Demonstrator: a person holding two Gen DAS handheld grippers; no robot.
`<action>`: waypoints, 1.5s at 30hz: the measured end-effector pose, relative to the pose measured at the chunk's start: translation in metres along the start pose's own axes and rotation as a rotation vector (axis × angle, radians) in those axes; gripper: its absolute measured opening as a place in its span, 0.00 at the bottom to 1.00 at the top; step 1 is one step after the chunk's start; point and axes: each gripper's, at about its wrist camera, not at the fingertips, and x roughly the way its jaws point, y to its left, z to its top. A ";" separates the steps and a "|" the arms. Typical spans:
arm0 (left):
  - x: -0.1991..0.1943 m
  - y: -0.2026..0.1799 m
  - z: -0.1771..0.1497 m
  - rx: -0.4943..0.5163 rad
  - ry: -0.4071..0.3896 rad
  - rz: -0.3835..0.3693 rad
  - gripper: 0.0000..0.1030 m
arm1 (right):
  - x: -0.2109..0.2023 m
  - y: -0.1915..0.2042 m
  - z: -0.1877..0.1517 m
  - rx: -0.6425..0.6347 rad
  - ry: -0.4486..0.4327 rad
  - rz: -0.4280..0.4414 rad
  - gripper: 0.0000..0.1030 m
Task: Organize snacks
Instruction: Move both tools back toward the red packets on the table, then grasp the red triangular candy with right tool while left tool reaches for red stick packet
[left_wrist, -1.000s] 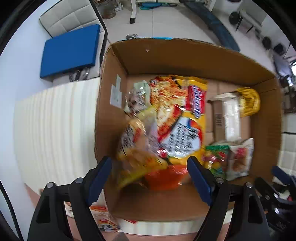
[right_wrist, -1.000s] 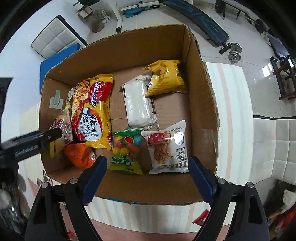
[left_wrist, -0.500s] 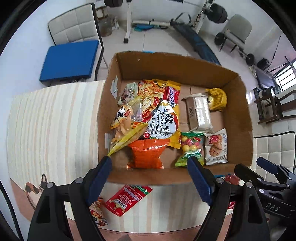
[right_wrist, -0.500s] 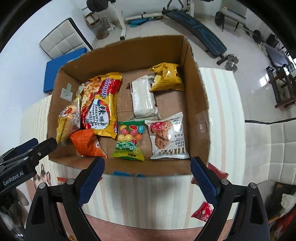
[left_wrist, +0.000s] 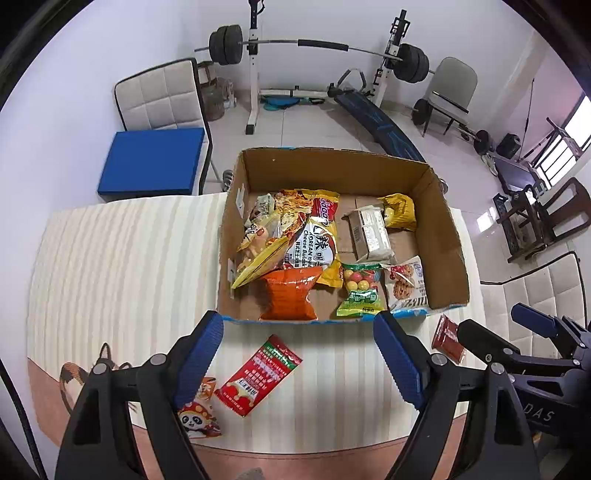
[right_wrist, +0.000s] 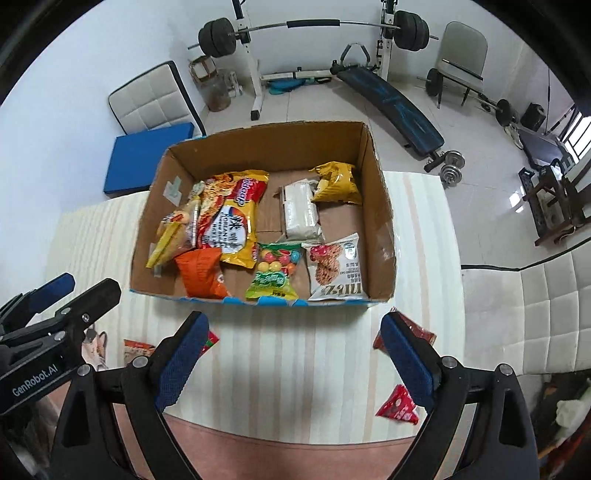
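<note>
A cardboard box (left_wrist: 447, 236) (right_wrist: 380, 206) on the striped table holds several snacks: a yellow noodle pack (left_wrist: 317, 240), an orange bag (left_wrist: 290, 295), a candy bag (left_wrist: 360, 291), a cookie pack (left_wrist: 408, 284). My left gripper (left_wrist: 299, 365) is open and empty, above a red packet (left_wrist: 258, 374) and a panda packet (left_wrist: 199, 413) on the table. My right gripper (right_wrist: 293, 362) is open and empty in front of the box. Red packets (right_wrist: 397, 404) lie near its right finger.
A white chair with a blue cushion (left_wrist: 151, 162) stands behind the table on the left. A weight bench and barbell rack (left_wrist: 314, 48) stand on the floor beyond. A white padded chair (right_wrist: 524, 306) is at the right. The table's front edge (right_wrist: 288, 432) is near.
Both grippers have pulled back and up from the box. The yellow snack bag the left gripper hovered over now lies in the box's left side. Loose packets on the table have come into view.
</note>
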 end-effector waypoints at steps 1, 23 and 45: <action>-0.002 0.001 -0.003 -0.002 -0.002 -0.004 0.81 | -0.003 0.000 -0.003 0.004 -0.004 0.008 0.94; 0.116 0.014 -0.122 -0.044 0.266 0.097 0.97 | 0.127 -0.190 -0.144 0.567 0.366 0.014 0.94; 0.185 0.034 -0.104 0.122 0.384 0.148 0.97 | 0.162 -0.155 -0.163 0.503 0.386 0.051 0.48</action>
